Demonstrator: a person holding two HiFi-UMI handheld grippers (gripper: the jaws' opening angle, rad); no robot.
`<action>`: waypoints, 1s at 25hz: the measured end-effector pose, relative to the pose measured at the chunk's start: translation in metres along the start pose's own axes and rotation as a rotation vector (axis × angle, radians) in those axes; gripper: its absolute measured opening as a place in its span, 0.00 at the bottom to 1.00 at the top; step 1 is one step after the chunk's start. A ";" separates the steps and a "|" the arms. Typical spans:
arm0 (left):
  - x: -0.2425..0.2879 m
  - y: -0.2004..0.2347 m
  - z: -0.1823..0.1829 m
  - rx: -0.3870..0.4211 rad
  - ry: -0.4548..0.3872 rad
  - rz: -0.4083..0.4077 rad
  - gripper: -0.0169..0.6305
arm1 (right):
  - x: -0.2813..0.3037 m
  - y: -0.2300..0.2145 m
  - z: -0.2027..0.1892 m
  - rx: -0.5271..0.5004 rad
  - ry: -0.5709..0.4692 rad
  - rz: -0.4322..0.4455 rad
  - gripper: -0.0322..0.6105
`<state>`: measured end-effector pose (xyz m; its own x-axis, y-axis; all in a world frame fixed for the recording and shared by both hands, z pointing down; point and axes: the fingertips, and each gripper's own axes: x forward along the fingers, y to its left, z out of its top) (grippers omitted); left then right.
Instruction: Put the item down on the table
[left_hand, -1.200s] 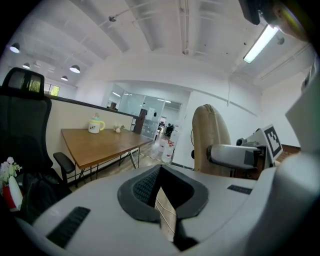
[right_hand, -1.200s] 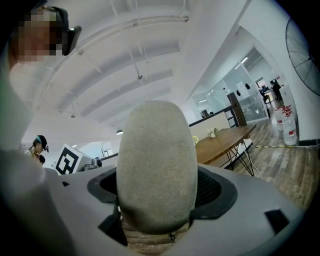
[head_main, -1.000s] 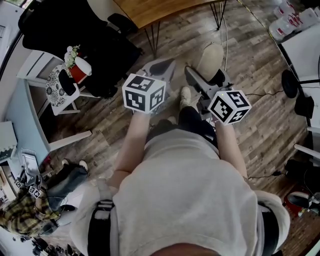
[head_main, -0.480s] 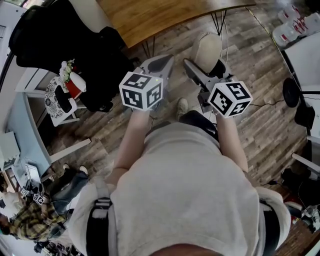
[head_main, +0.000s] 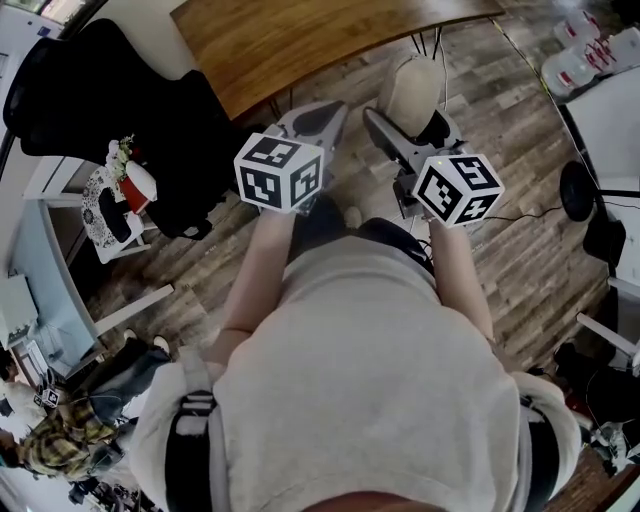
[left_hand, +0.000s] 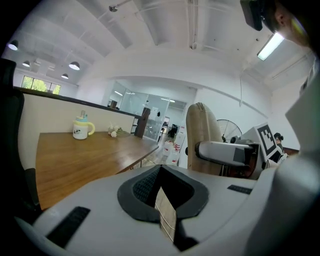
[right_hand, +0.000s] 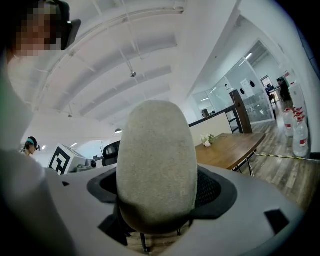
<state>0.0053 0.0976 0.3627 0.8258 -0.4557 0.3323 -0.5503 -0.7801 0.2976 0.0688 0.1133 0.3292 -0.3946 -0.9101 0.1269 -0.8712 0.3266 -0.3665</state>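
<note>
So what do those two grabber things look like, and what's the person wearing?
The left gripper and the right gripper are smooth light grey plastic, with dark mesh-textured pads inside the jaws. Each carries a white cube printed with black square markers. The person wears a pale short-sleeved T-shirt and dark shoulder straps.
</note>
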 end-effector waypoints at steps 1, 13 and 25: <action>0.006 -0.001 0.001 -0.001 0.005 0.000 0.05 | -0.001 -0.008 0.002 0.007 0.000 -0.006 0.68; 0.061 0.046 0.009 -0.022 0.034 -0.018 0.05 | 0.050 -0.054 -0.001 0.051 0.004 -0.027 0.68; 0.152 0.111 0.056 -0.071 0.021 -0.023 0.05 | 0.129 -0.133 0.038 0.033 0.027 -0.053 0.68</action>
<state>0.0763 -0.0818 0.3963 0.8358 -0.4287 0.3430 -0.5394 -0.7576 0.3676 0.1445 -0.0575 0.3588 -0.3564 -0.9184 0.1717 -0.8812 0.2693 -0.3885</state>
